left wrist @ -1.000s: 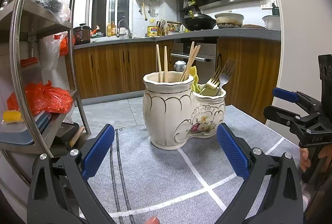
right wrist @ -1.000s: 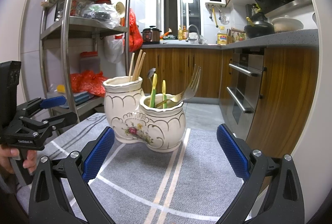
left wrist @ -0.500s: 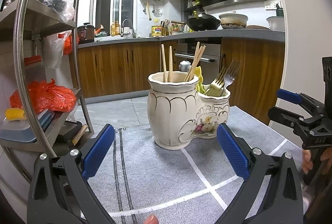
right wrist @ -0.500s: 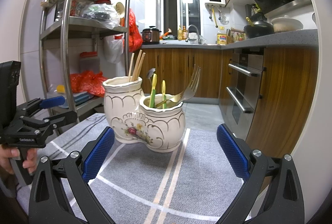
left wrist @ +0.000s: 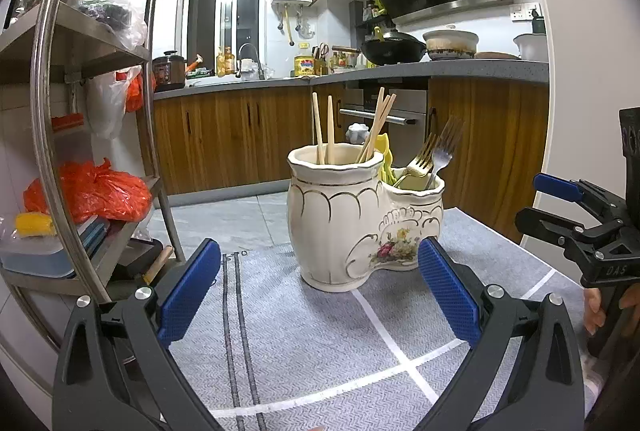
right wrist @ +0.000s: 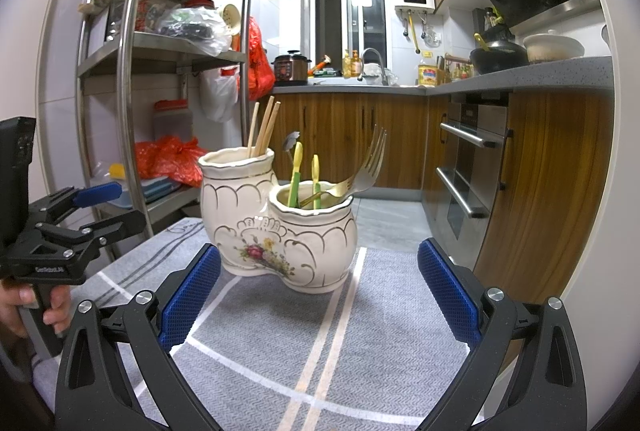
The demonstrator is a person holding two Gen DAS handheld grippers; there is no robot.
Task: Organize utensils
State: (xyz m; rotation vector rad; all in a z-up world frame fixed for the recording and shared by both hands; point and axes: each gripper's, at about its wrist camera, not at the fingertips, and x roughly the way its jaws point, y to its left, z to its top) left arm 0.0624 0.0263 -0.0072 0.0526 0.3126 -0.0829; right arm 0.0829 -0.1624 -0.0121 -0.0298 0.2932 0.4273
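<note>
Nearest to me, my left gripper [left wrist: 320,295] stood spread wide with nothing between its blue pads [left wrist: 188,293]; my right gripper [right wrist: 318,295] was likewise released and empty. Both hovered low over the grey mat [left wrist: 304,343], aimed at the same object from opposite flanks.

Just beyond the pads sat the ceramic holder [left wrist: 362,219], a two-chamber vessel upright on the mat. Its taller chamber held the chopsticks [left wrist: 324,129]; the lower chamber held the forks [right wrist: 366,167], leaning outward over the rim, and the green-handled utensils [right wrist: 296,175]. No loose utensil was visible on the mat, so I judged the sorting largely complete, with only tidying or withdrawal left.

For any adjustment, I would grip one fork by its neck, well above the rim, and lift straight up so as not to tip the holder.

Clearance: open mat lay on all sides of the holder. The mat's far edge dropped to the floor close behind it. The steel shelf rack [left wrist: 44,119] crowded my left side; wooden cabinets [right wrist: 560,191] stood beyond on the right.
</note>
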